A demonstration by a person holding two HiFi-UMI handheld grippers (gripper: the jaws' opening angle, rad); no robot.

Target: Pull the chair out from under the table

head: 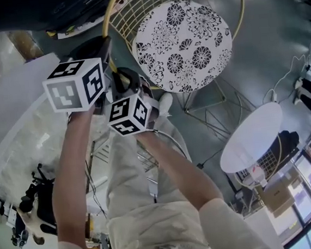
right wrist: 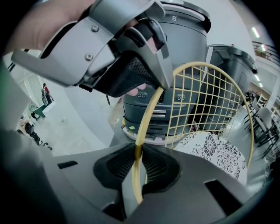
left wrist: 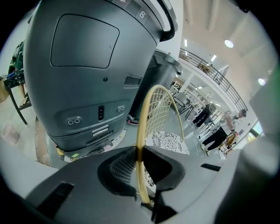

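Observation:
The chair has a gold wire back (head: 113, 10) and a round black-and-white floral seat cushion (head: 183, 44), and it stands out on the grey floor. Both grippers grip the thin gold rim on the left side of the back. My left gripper (head: 104, 47) is shut on the rim (left wrist: 139, 151), higher up. Just below it, my right gripper (head: 126, 79) is shut on the same rim (right wrist: 138, 153). In the right gripper view the left gripper (right wrist: 153, 83) shows above, clamped on the rim. The seat cushion (right wrist: 216, 153) lies to the right, beyond the jaws.
A large grey machine (left wrist: 87, 65) and a dark bin (left wrist: 162, 72) stand just behind the chair back. A small white round table (head: 252, 136) is at the right. A white tabletop (head: 12, 113) runs along the left. People (left wrist: 214, 138) stand far off.

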